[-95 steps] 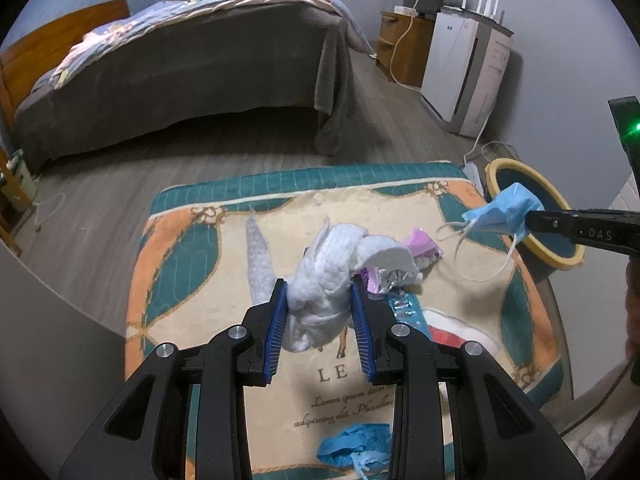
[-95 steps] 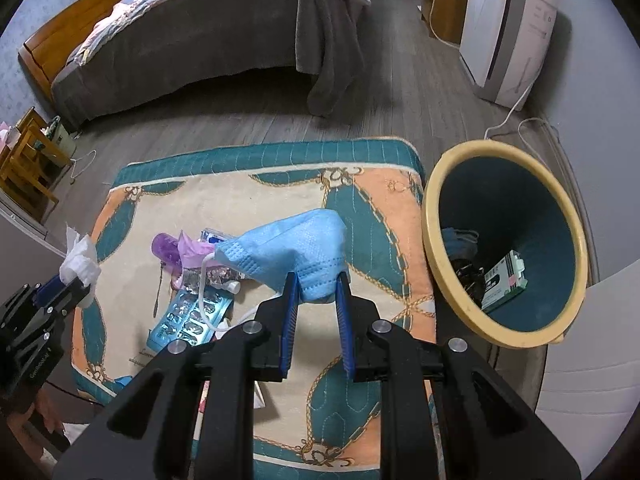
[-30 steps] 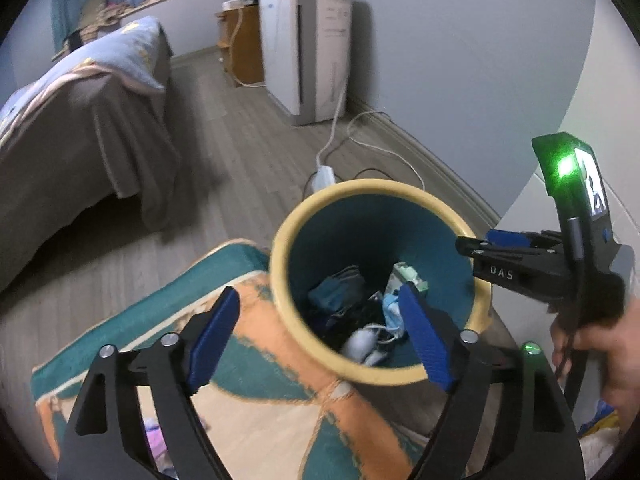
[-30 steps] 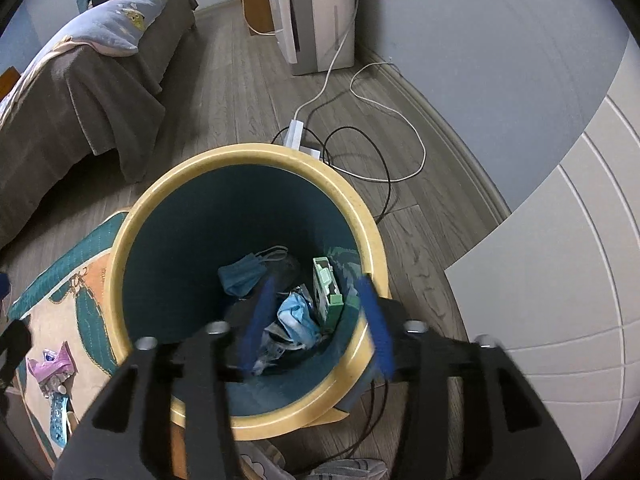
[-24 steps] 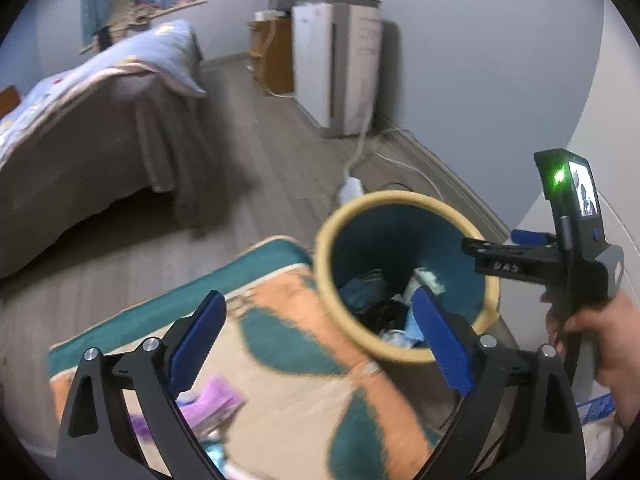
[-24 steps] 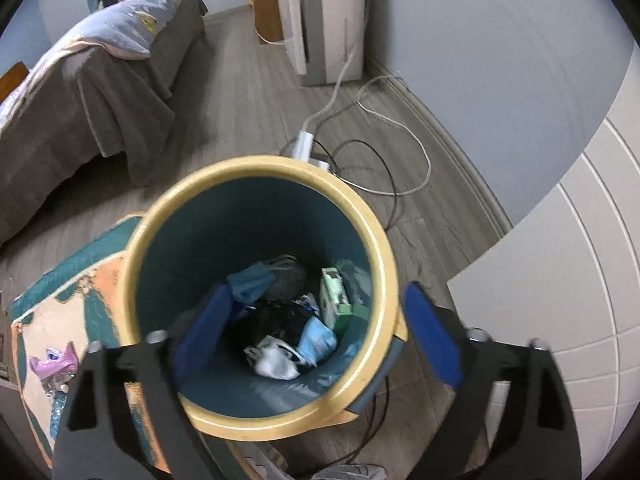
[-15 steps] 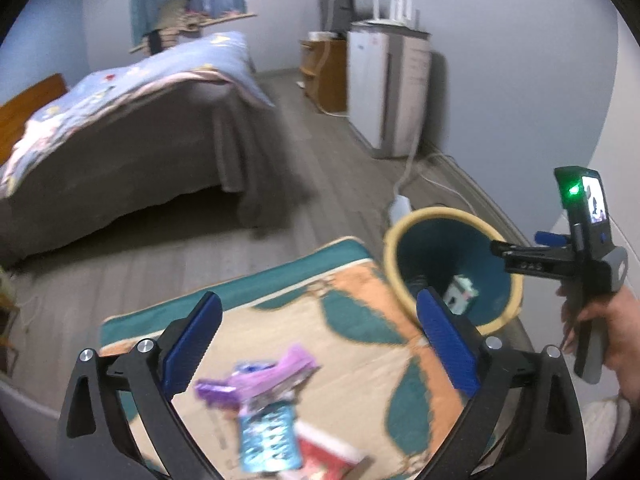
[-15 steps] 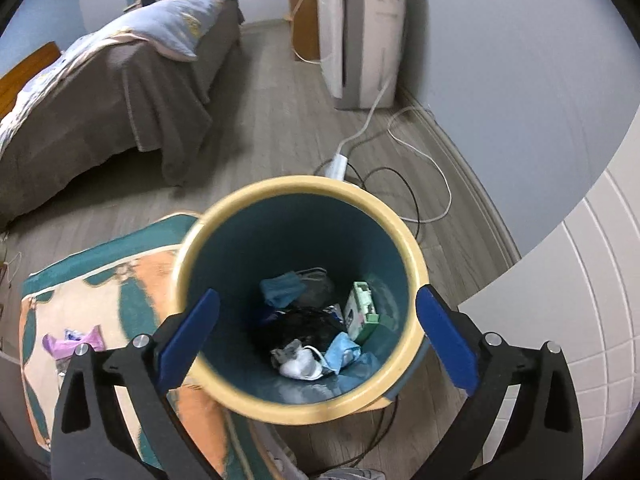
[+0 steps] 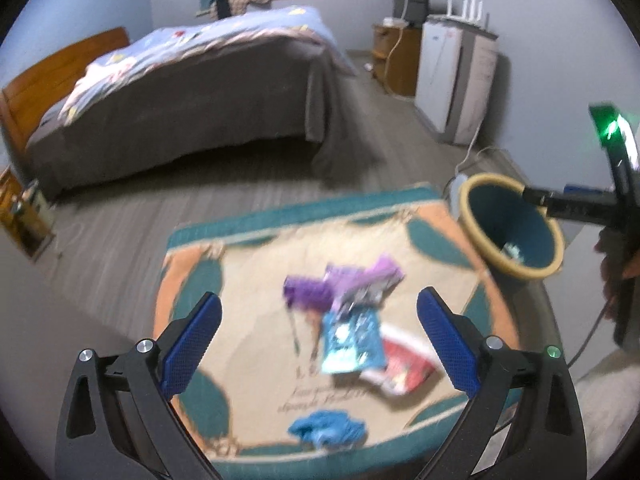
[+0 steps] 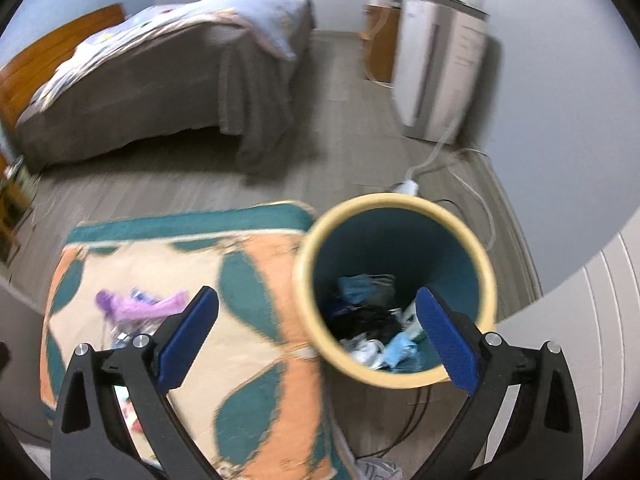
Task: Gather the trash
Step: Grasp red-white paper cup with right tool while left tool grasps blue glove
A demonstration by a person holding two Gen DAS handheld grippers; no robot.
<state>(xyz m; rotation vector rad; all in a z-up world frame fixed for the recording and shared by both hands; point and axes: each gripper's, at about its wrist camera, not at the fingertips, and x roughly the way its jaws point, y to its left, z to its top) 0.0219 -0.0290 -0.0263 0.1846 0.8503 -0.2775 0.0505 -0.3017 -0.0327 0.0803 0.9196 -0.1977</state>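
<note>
In the bin [image 10: 486, 272], crumpled trash [image 10: 384, 344]; both tools, left [image 9: 318, 330] and right [image 10: 318, 330], wide, empty.

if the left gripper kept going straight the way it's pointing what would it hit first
Probably the litter on the rug: the open, empty left gripper frames the blue blister pack and purple wrapper. Blur leaves depth unclear.

Grey-blanketed bed w/ orange wooden headboard [image 9: 192, 120] sitting on grey plank floor [image 9: 120, 220]; white appliance cabinet [image 9: 452, 88] standing against pale grey wall [image 9: 560, 40].
</note>
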